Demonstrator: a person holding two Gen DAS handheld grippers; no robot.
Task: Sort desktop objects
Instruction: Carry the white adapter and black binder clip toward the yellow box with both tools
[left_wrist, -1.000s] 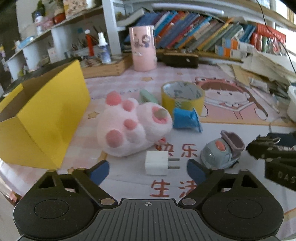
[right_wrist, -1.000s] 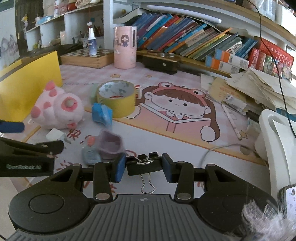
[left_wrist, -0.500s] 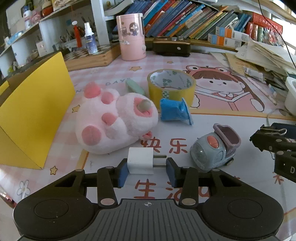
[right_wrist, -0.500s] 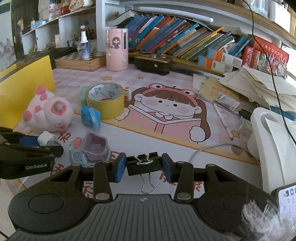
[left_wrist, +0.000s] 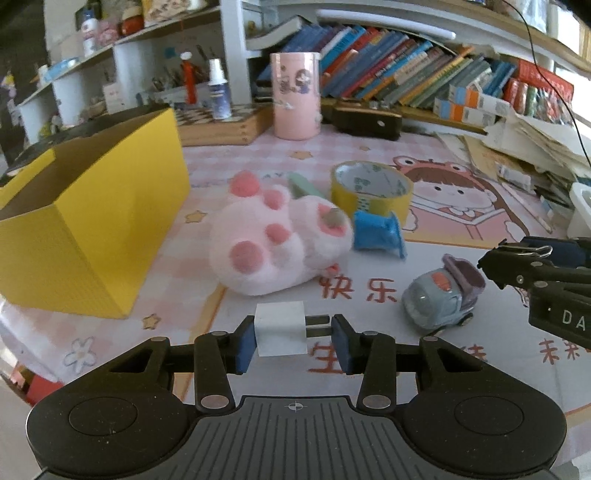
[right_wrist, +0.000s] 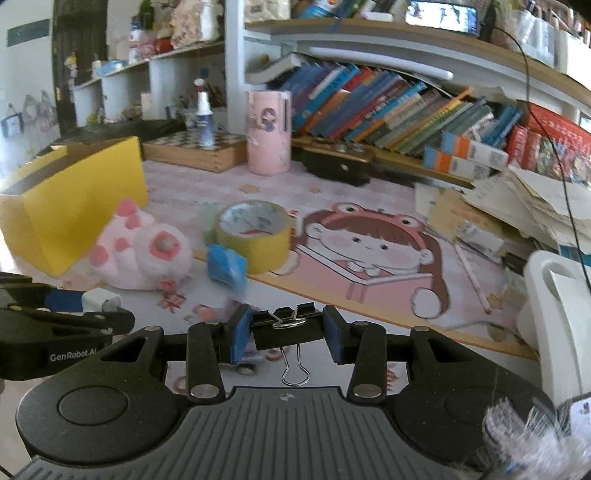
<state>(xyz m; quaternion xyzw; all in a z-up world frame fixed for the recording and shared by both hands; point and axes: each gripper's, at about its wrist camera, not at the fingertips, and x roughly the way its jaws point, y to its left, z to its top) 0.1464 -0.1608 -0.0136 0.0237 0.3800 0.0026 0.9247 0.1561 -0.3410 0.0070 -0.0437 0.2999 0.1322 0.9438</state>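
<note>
Closing from wide open, the left gripper now pinches the white charger, near the yellow box; rightward, the right gripper stays clamped on the binder clip, so both await sorting.

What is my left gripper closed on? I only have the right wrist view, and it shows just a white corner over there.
Observer: A white plug adapter. The left gripper clamps it end to end, one pad on the body and the other against the prong tips.
Operator: And the toy car? It is mostly hidden here.
Observer: The grey toy car stands on the mat, to the right of the adapter and apart from it.
</note>
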